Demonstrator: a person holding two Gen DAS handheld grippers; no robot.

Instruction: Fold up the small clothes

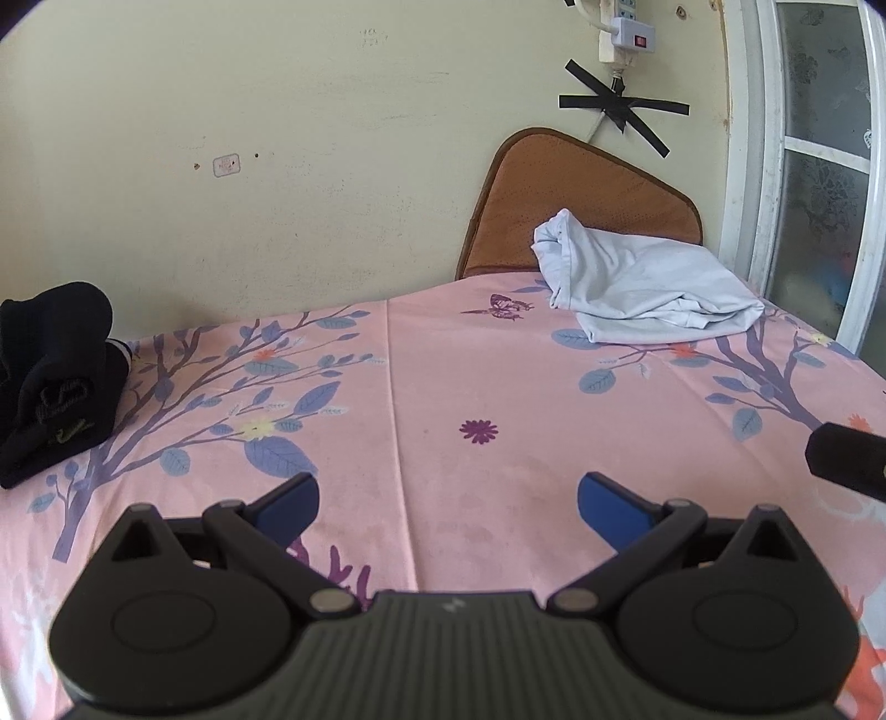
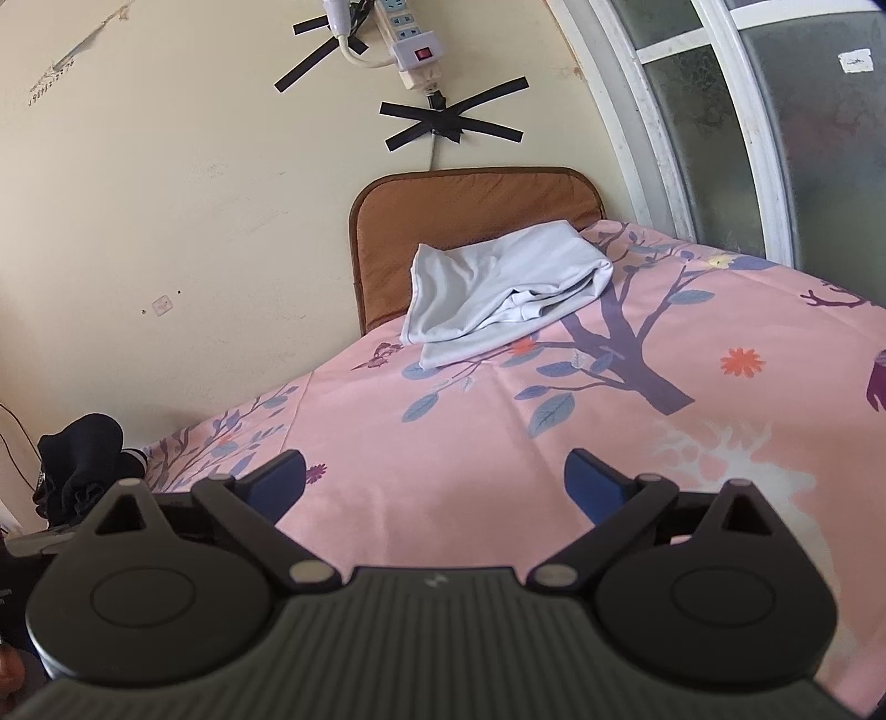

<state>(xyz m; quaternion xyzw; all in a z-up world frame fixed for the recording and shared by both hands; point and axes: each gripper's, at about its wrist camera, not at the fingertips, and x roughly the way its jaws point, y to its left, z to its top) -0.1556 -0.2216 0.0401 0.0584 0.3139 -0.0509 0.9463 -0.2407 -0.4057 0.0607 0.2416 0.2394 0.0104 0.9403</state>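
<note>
The pale blue garment (image 1: 642,288) lies folded in a soft, slightly rumpled bundle in the upper right of the left wrist view, on the far part of the pink floral sheet (image 1: 443,387); in the right wrist view it sits just above the middle of the frame. Its far edge rests against the brown cushion (image 1: 581,188) that stands upright at the wall. A second bundle, the black garment (image 1: 50,376), lies at the left edge of the left wrist view and low on the left of the right wrist view, well apart from the pale one; it may be several pieces rolled together, though the dark cloth makes that hard to tell.

The left gripper (image 1: 448,504) fills the bottom of its frame, its blue-padded jaws spread wide with only bare sheet between them. The right gripper (image 2: 434,479) likewise stands with its jaws fully apart, holding nothing, over the pink sheet.

High on the cream wall hangs a white power strip (image 2: 412,50), with crossed strips of black tape (image 2: 451,119) below it. A white-framed window (image 2: 720,111) fills the upper right.
</note>
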